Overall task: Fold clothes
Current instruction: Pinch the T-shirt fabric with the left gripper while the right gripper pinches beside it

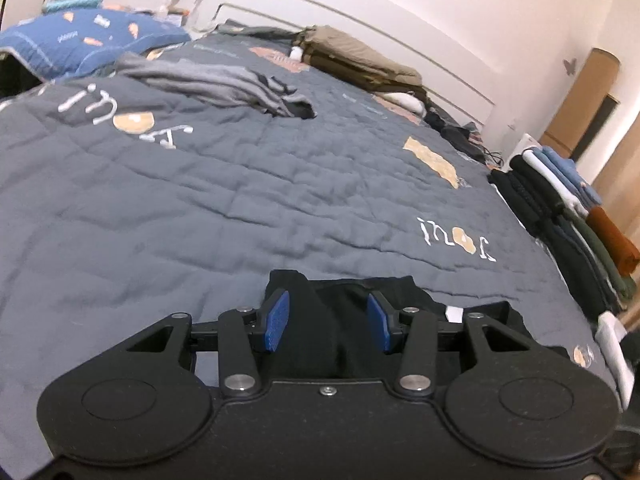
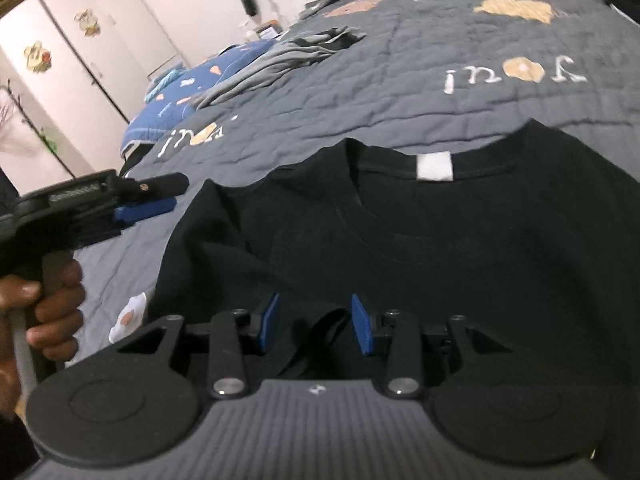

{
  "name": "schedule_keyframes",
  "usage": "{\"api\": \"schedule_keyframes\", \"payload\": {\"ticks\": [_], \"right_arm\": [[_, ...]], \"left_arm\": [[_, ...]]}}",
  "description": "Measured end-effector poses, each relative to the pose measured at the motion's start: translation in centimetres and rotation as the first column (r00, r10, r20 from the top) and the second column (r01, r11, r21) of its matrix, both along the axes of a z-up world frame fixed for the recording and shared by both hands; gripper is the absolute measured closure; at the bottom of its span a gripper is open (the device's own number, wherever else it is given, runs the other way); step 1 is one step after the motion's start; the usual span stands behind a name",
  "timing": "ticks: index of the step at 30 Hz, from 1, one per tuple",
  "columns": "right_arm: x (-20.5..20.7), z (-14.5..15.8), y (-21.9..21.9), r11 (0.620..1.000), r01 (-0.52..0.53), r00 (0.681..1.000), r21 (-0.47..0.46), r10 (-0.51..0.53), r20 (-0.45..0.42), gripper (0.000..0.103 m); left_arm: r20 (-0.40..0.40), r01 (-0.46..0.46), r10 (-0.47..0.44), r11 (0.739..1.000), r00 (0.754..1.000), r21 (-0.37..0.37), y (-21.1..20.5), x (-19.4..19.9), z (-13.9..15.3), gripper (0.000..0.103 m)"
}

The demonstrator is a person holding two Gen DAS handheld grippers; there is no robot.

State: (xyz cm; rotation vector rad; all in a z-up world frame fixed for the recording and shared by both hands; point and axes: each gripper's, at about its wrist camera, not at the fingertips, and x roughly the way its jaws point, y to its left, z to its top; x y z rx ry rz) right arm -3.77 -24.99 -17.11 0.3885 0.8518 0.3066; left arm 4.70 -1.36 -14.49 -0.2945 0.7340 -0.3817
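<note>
The black T-shirt [image 2: 460, 248] lies spread on the bed's grey quilt [image 1: 200, 200], at the near edge of the bed, with its collar toward the middle of the bed. A white neck label [image 2: 435, 166] is sewn inside the collar; no writing can be read on it.

Left gripper [image 1: 327, 322]: jaws apart at a medium opening, blue pads [image 1: 276, 320] on either side of a raised fold at the shirt's edge. No contact between pads and cloth is visible. In the right wrist view this gripper [image 2: 152, 204] sits just beside the shirt's shoulder, above the quilt, held by a hand [image 2: 44, 304].

Right gripper [image 2: 316, 328]: jaws apart at a medium opening, over the shirt's lower body. A dark wrinkle of cloth lies between the pads; whether it is gripped cannot be told.

Writing: the quilt carries white appliqué lettering, seen upside down, reading roughly "jour" [image 1: 456, 238], with a fried-egg patch as the round letter. The motif repeats near the far left [image 1: 124, 116].

Edges and room: a wide bare band of quilt lies beyond the collar. A crumpled grey garment [image 1: 224, 84] lies farther back, well apart. Folded khaki clothing [image 1: 360, 60] lies along the far edge by the wall. A stack of folded clothes [image 1: 560, 208] stands at the right edge of the bed. A blue patterned pillow [image 1: 80, 40] lies at the far left corner.
</note>
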Motion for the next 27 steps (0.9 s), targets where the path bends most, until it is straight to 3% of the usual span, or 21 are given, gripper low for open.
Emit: {"api": "schedule_keyframes", "payload": {"ticks": [4,9,11,13,15,19,24,27], "right_arm": [[0.1,-0.8,-0.7,0.998,0.029,0.999,0.061,-0.027,-0.034,0.064],[0.1,-1.6,-0.5,0.991,0.049,0.997,0.122,-0.041,-0.070,0.064],[0.0,-1.8,-0.1,0.991,0.043,0.997,0.129,-0.034,-0.069,0.065],[-0.2,-2.0,0.2,0.990,0.041,0.997,0.133,-0.033,-0.065,0.074],[-0.3,-2.1,0.0,0.988,0.046,0.997,0.146,-0.036,-0.072,0.100],[-0.4,-2.2,-0.6,0.980,0.068,0.994,0.186,-0.051,-0.093,0.102],[-0.9,-1.5,-0.5,0.981,0.049,0.996,0.188,-0.034,-0.078,0.103],[-0.8,-1.5,-0.4,0.988,0.043,0.997,0.151,-0.033,-0.070,0.103]], "left_arm": [[-0.014,0.005,-0.004,0.999,1.000,0.034,-0.3,0.6,-0.9,0.060],[-0.064,-0.027,0.024,0.999,0.998,-0.042,0.7,1.7,-1.9,0.062],[-0.087,-0.030,0.024,0.997,0.996,-0.071,1.0,1.9,-2.2,0.070],[-0.102,-0.036,0.026,0.995,0.994,-0.089,1.2,2.1,-2.5,0.082],[-0.112,-0.034,0.022,0.994,0.993,-0.103,1.4,2.2,-2.7,0.088],[-0.110,-0.058,0.045,0.991,0.993,-0.123,1.9,2.2,-2.9,0.098],[-0.078,-0.109,0.099,0.986,0.992,-0.129,2.5,1.9,-2.6,0.099],[-0.091,-0.099,0.088,0.987,0.992,-0.123,2.3,2.1,-2.8,0.099]]}}
